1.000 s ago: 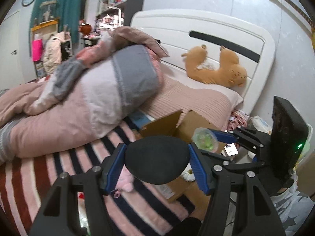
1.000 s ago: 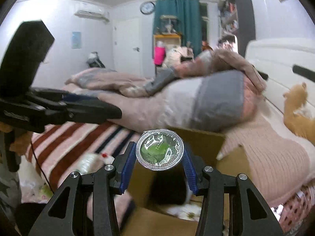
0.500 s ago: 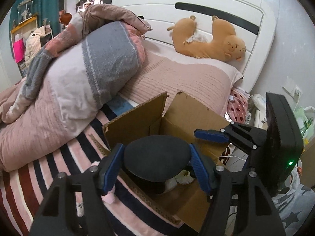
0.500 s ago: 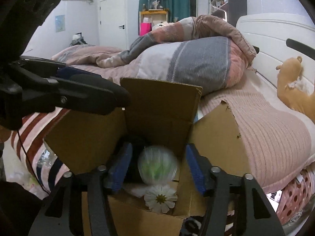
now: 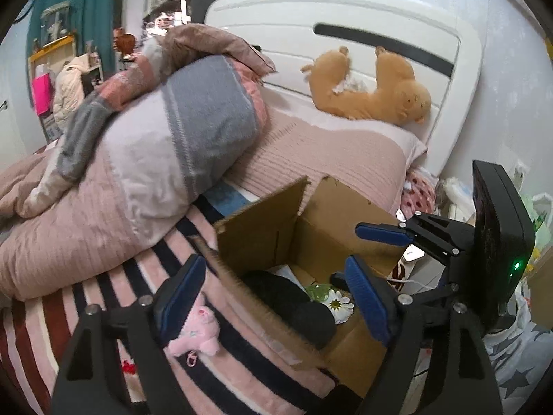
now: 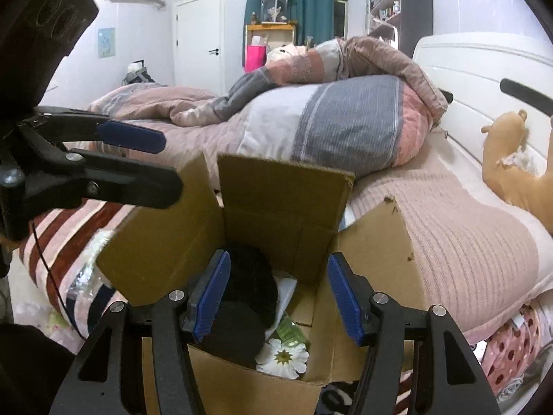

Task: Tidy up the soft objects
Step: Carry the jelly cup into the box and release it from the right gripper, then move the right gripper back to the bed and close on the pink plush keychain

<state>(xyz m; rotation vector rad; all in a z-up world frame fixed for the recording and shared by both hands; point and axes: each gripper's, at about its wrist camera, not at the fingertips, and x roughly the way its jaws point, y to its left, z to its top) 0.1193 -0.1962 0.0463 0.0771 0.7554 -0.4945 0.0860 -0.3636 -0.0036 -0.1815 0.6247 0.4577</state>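
Note:
An open cardboard box stands at the bed's edge. Inside lie a black soft object, a green clear-wrapped item and a white flower. My left gripper is open and empty above the box's near rim. My right gripper is open and empty over the box; it also shows in the left wrist view. A small pink plush lies on the striped blanket beside the left finger.
A rolled pink and grey quilt lies behind the box. An orange plush rests against the white headboard. A pink ribbed pillow lies right of the box. Clutter sits on the floor at right.
Both grippers opened. The black soft object dropped from my left gripper into the box, and the green wrapped item dropped from my right gripper into it.

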